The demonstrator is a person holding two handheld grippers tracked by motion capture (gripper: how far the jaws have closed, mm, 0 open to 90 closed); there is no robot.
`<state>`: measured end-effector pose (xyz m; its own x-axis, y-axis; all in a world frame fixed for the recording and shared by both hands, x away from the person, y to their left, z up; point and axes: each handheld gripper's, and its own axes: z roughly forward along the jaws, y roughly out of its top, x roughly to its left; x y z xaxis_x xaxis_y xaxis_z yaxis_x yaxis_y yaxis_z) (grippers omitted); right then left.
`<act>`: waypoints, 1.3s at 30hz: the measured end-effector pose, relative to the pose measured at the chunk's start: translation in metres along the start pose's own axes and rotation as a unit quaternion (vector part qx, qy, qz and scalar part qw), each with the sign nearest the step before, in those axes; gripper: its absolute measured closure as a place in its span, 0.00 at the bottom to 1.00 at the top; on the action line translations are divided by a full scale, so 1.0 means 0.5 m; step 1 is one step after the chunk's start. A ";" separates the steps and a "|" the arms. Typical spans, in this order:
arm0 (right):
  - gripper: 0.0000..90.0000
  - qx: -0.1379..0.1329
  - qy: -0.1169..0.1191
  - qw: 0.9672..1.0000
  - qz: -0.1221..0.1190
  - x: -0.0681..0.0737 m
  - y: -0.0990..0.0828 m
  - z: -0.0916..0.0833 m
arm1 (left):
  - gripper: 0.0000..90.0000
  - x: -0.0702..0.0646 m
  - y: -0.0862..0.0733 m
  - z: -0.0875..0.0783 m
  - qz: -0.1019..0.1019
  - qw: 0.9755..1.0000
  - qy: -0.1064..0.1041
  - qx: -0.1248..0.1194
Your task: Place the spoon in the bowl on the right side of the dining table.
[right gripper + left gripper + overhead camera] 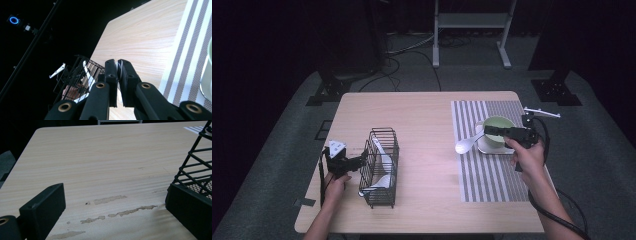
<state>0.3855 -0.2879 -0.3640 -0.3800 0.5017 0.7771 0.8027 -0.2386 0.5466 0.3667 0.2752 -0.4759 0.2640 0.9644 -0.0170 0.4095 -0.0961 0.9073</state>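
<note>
My right gripper (pixel 488 132) is shut on the handle of a white spoon (pixel 466 144). It holds the spoon beside the pale green cup (pixel 499 129), with the spoon's bowl out over the left edge of the striped placemat (pixel 492 175). In the right gripper view, the right gripper (pixel 117 67) has its jaws pressed together on the thin spoon handle (pixel 117 65). My left gripper (pixel 361 161) rests at the left side of the black wire basket (pixel 382 165). Seen in the left gripper view, the left gripper (pixel 115 202) is open over bare wood, its right jaw against the basket (pixel 197 170) corner.
The cup stands on a white saucer (pixel 490 148) on the placemat. Inside the basket lie more white spoons (pixel 384 159). The wooden table (pixel 422 125) has worn patches (pixel 110 200) near the left gripper. Dark floor, cables and stand legs surround the table.
</note>
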 end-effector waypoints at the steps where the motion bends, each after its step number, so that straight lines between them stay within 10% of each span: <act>1: 0.95 -0.001 -0.001 1.000 0.003 -0.001 0.001 -0.002 | 0.02 0.000 0.000 0.000 0.000 1.000 0.000 0.000; 39: 0.95 -0.045 -0.027 0.998 0.025 -0.042 0.026 -0.061 | 0.02 0.000 0.000 0.000 0.000 1.000 0.001 -0.001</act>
<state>0.3899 -0.3271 -0.3636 -0.3137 0.5314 0.7869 0.7744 -0.3364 0.5359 0.3668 0.2750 -0.4760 0.2621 0.9649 -0.0154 0.4079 -0.0963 0.9079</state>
